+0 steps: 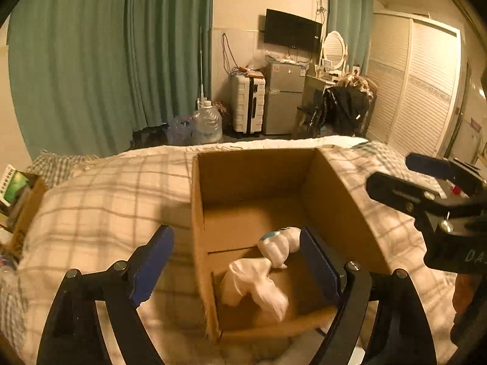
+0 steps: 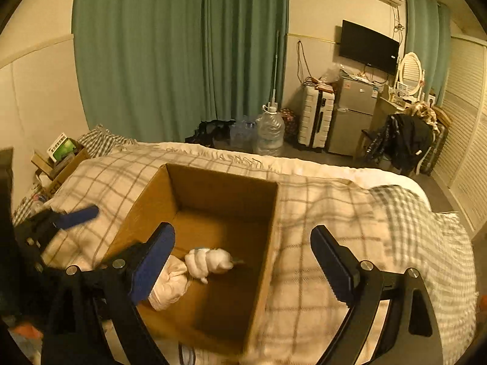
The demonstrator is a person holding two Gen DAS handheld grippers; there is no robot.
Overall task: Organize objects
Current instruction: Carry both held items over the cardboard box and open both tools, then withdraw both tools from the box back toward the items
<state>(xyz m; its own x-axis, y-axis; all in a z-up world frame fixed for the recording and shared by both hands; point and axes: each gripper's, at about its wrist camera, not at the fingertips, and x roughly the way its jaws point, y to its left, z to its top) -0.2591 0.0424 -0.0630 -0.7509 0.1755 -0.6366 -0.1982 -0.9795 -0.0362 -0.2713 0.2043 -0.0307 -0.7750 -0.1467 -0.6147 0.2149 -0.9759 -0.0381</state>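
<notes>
An open cardboard box (image 1: pixel 258 182) sat on the bed's plaid blanket (image 1: pixel 100 200). Inside it, near the front wall, lay a white cloth bundle (image 1: pixel 255 286) with a small white toy (image 1: pixel 278 245) touching it. The left gripper (image 1: pixel 240 261) hung spread wide over the box's front left corner, pinching nothing. The right gripper (image 2: pixel 243 261) was likewise spread wide and empty over the box's right wall.

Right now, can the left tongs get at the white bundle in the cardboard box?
Probably yes: the left tongs stand open just above the white bundle, and the cardboard box has no lid over it.
</notes>
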